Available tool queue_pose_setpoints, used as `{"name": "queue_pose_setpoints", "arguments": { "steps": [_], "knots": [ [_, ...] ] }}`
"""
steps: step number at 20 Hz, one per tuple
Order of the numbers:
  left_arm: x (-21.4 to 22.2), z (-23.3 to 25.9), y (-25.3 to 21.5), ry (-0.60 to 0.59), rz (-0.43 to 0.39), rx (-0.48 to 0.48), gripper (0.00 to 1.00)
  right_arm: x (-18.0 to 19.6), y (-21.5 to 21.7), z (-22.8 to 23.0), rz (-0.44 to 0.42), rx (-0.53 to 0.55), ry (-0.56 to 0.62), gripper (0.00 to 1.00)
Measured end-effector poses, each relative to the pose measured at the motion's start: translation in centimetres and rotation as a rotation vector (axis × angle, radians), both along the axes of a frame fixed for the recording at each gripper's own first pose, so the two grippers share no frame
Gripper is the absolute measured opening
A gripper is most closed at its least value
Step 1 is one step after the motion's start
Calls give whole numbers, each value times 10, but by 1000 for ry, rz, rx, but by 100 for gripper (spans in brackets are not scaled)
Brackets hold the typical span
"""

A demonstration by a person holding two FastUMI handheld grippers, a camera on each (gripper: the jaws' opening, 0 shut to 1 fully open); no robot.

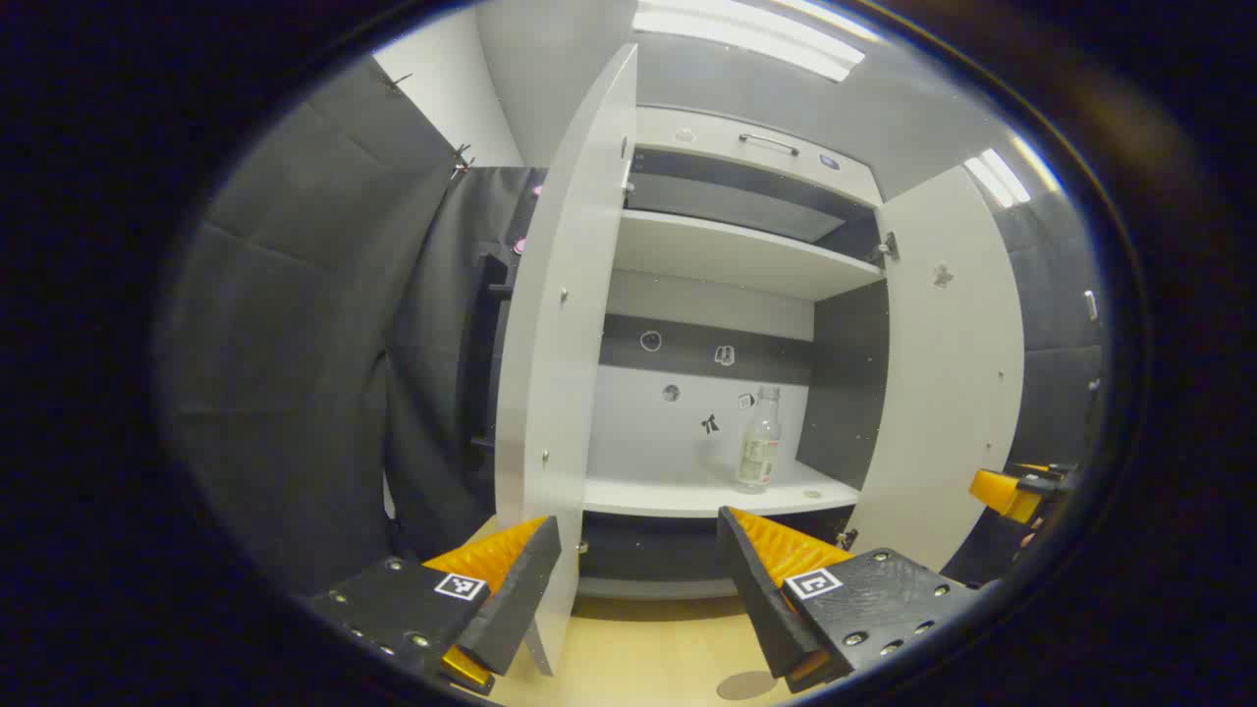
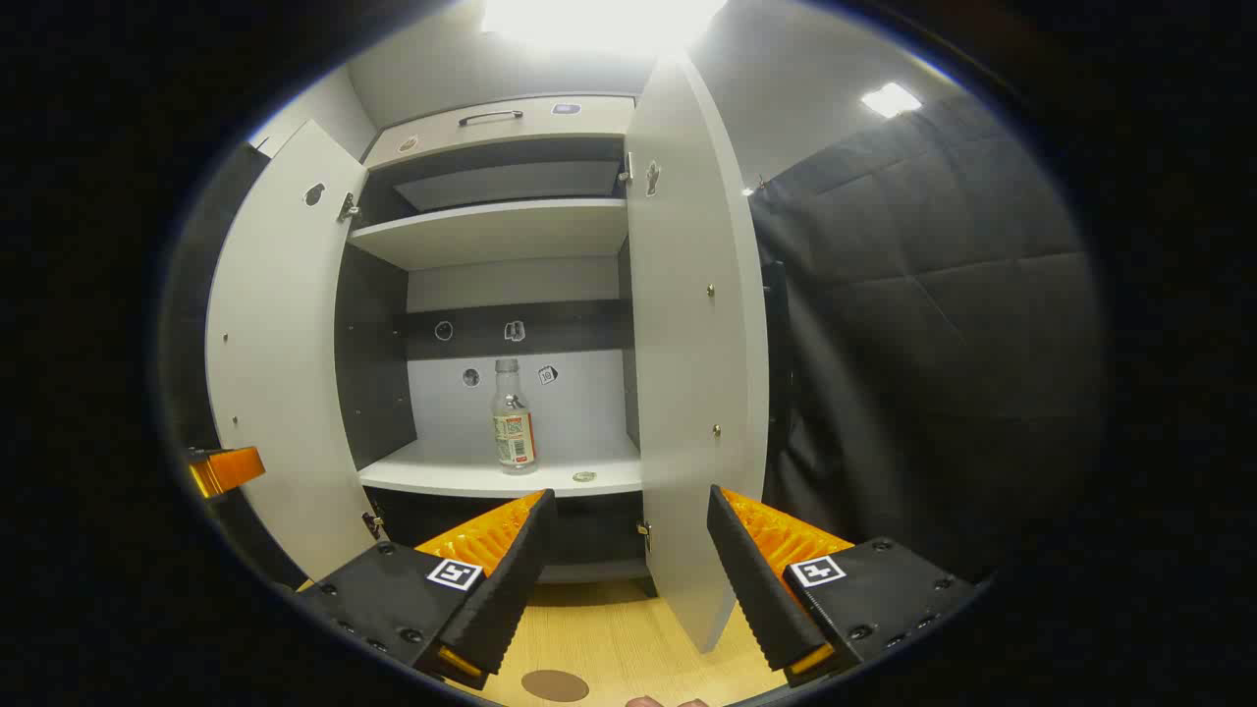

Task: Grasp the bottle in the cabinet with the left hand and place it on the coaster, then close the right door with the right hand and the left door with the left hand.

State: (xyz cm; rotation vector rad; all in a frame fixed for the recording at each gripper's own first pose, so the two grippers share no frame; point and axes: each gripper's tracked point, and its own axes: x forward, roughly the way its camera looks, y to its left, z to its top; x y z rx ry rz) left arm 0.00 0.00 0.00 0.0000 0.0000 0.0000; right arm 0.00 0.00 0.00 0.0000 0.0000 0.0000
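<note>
While both doors hung wide, the cabinet stood open with the bottle upright on its lower shelf, untouched. The coaster lay on the wooden tabletop below. Both the left gripper and right gripper were spread and empty. The left would best reach straight in, straddling the bottle's body.

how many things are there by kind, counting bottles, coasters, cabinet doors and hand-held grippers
bottle: 1
coaster: 1
cabinet doors, both open: 2, the left door and the right door
hand-held grippers, both open: 2, the left hand-held gripper and the right hand-held gripper
total: 6
</note>
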Motion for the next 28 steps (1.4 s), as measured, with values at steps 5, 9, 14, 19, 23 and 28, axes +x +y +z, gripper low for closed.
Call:
{"name": "queue_pose_setpoints", "arguments": {
  "steps": [5, 9, 14, 19, 23, 28],
  "knots": [
    [-2, -6, -2, 17, -6, -28, 94, 0, -1, -8, 5, -12, 18, 98],
    [2, -5, -8, 7, -17, -20, 94, 1, 1, -13, 11, 4, 34, 98],
    [0, -10, -16, 20, -28, -2, 94, -4, 10, -30, 41, 24, 77, 98],
    [1, -6, -19, 9, -31, 15, 94, -6, 3, -30, 24, 33, 73, 98],
    [14, -4, -35, 0, -71, 31, 94, -10, -10, -29, -12, 29, 77, 98],
    [41, 5, -66, -14, -151, 25, 94, -20, -37, -18, -97, 14, 73, 98]
  ]
}}
